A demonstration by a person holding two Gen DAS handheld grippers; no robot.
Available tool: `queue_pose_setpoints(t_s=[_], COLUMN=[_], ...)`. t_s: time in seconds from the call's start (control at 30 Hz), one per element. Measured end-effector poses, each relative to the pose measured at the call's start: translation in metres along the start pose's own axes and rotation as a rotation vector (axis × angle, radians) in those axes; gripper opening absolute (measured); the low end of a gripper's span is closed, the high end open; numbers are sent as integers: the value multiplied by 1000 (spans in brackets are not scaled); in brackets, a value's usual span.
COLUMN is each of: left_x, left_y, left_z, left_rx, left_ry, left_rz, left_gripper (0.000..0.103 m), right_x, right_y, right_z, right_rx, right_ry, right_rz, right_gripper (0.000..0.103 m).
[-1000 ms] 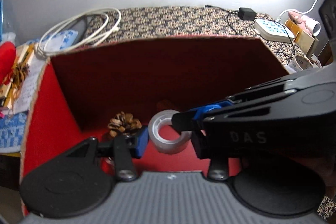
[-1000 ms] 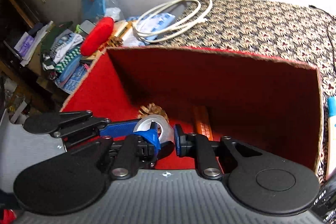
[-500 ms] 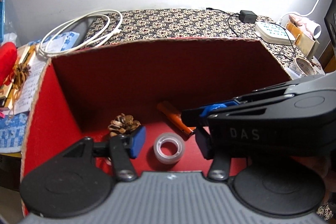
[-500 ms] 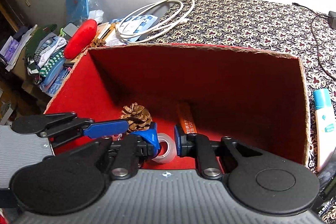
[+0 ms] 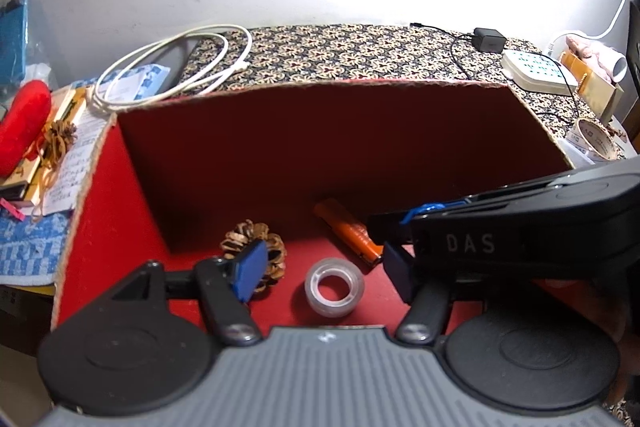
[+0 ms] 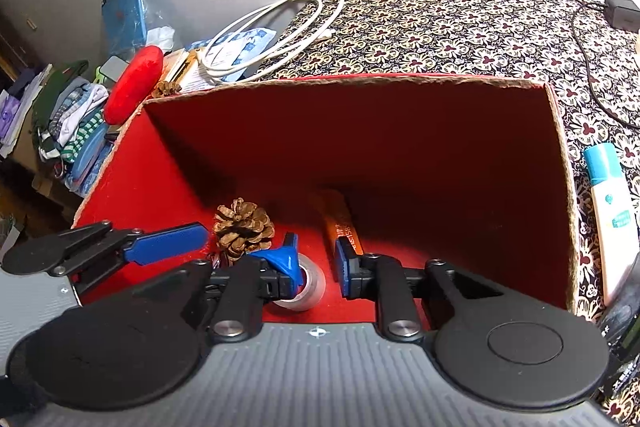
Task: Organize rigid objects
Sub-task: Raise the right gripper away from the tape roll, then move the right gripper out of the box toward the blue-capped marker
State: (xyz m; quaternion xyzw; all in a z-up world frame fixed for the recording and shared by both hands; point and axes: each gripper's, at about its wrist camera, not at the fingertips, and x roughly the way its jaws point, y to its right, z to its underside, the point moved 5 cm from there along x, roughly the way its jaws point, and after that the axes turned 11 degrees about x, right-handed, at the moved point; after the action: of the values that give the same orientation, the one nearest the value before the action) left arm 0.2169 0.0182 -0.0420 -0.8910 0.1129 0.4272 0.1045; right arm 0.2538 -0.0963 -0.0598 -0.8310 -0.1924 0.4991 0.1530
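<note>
Tape roll (image 5: 334,287) half hidden behind empty, near-shut right hand-held gripper (image 6: 316,267); left hand-held gripper (image 5: 324,271) opening, empty.

1 tape roll (image 5: 334,287), 2 pine cones (image 5: 256,255).

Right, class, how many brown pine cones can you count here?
2. One pine cone lies inside the red cardboard box; a second pine cone sits outside, on clutter past its left wall. More may be hidden.

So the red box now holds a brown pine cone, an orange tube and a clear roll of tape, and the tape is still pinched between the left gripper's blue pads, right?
Not quite: in the left wrist view the clear roll of tape lies free on the red box floor, between the opening left gripper pads, touching neither.
</note>
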Motion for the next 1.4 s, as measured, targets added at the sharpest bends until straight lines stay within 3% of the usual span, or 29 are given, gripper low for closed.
queue_pose_setpoints(t_s=[0.6, 1.03, 1.17, 1.4], left_x=[1, -33, -51, -76], left_y=[-2, -1, 1, 8], left_z=[-1, -2, -2, 0], left_rx=[-12, -7, -17, -32], left_ry=[-7, -24, -10, -7], left_rz=[-21, -197, -224, -271], left_gripper=[70, 74, 74, 76], right_x=[-3, -31, -50, -84], right_y=[1, 1, 2, -10], right_z=[1, 1, 3, 19], right_rx=[3, -7, 26, -48], right_ry=[40, 228, 259, 344], right_rz=[0, -20, -66, -66], right_gripper=[4, 5, 5, 6])
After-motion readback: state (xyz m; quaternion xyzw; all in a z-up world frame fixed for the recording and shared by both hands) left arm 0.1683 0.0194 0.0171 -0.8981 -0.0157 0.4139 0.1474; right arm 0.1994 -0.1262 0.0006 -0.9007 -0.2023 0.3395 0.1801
